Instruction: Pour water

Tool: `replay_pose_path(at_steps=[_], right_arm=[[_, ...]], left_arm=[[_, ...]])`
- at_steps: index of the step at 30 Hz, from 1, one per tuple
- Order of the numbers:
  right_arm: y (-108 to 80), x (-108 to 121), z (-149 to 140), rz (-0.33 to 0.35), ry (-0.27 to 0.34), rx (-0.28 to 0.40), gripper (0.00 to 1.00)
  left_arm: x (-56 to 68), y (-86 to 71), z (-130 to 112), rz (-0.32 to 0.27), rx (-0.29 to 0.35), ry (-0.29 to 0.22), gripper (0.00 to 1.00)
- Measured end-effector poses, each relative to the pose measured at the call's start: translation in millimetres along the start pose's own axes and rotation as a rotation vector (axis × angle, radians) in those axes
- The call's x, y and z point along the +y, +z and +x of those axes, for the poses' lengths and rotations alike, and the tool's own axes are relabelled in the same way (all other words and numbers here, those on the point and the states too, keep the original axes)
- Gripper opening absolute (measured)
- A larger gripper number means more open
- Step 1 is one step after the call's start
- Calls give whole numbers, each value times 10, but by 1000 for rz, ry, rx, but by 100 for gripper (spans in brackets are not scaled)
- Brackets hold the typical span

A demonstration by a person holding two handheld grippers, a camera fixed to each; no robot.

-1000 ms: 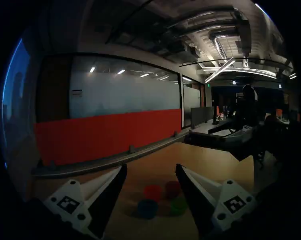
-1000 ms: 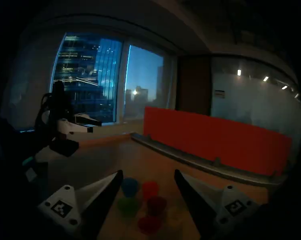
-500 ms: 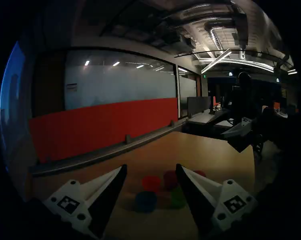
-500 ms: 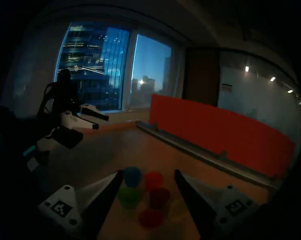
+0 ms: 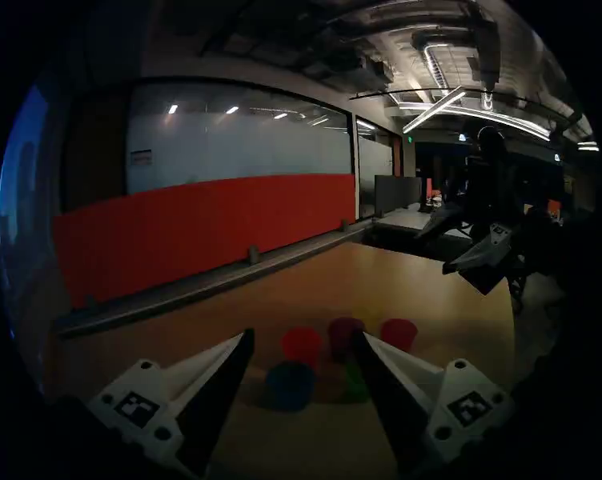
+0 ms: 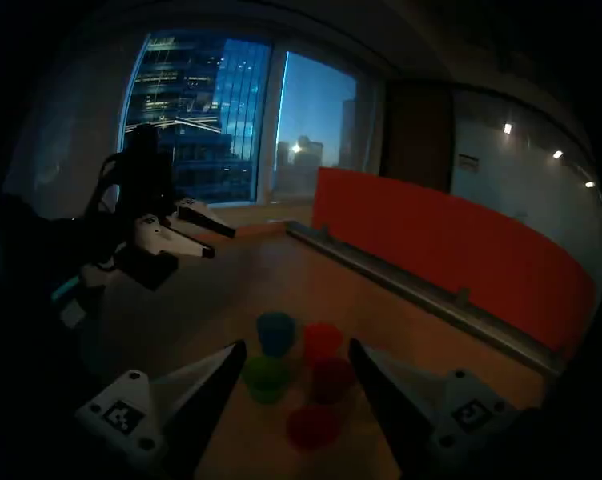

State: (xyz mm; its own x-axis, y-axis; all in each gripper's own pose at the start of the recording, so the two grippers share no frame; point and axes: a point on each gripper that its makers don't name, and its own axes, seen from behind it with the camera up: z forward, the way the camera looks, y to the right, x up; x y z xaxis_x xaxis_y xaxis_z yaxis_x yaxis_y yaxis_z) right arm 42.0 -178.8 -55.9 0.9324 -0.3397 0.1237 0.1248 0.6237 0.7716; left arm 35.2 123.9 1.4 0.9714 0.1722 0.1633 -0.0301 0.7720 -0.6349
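- Five cups stand in a cluster on the wooden table (image 5: 429, 300): blue cup (image 5: 289, 386), green cup (image 5: 351, 386), red cup (image 5: 301, 346), maroon cup (image 5: 343, 334) and lone red cup (image 5: 399, 332). It is too dim to tell whether any of them holds water.
- Left gripper (image 5: 301, 334): fingers spread wide, nothing between them. The cups sit just ahead of and below the tips. The blue and red cups are in the gap, the green cup is half hidden behind its right finger, and the lone red cup is outside that finger.
- Right gripper (image 6: 295, 344): fingers apart and empty. Blue cup (image 6: 275, 332) and red cup (image 6: 323, 340) are farthest ahead, green cup (image 6: 265, 376) and maroon cup (image 6: 331, 378) are closer, and the lone red cup (image 6: 311, 426) is nearest, low in the gap.
- Each camera sees the other tool well apart from the cups. The right gripper (image 5: 477, 256) is off to the right in the left gripper view. The left gripper (image 6: 185, 232) is off to the left in the right gripper view.
- Versus 1.0 s ago, the cups sit higher and farther ahead in both views. The lone red cup is now visible past the left gripper's right finger.
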Motion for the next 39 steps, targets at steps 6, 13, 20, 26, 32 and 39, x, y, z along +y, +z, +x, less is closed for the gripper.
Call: replay_pose_path(at_steps=[6, 13, 20, 26, 32, 39], right_arm=[[71, -17, -156, 13, -3, -26, 99], [172, -10, -338, 18, -7, -59, 99], [276, -6, -464, 22, -9, -83, 99], [356, -32, -557, 30, -23, -104, 99], [429, -63, -621, 41, -17, -111, 99], [512, -86, -726, 53, -4, -119, 99]], left_arm=[[10, 95, -227, -4, -37, -2, 90], [50, 178, -452, -15, -75, 12, 90], [52, 265, -665, -14, -113, 23, 90], [56, 336, -807, -17, -135, 26, 90], [27, 393, -958, -15, -162, 43, 90], [-16, 483, -1141, -15, -200, 51, 89]])
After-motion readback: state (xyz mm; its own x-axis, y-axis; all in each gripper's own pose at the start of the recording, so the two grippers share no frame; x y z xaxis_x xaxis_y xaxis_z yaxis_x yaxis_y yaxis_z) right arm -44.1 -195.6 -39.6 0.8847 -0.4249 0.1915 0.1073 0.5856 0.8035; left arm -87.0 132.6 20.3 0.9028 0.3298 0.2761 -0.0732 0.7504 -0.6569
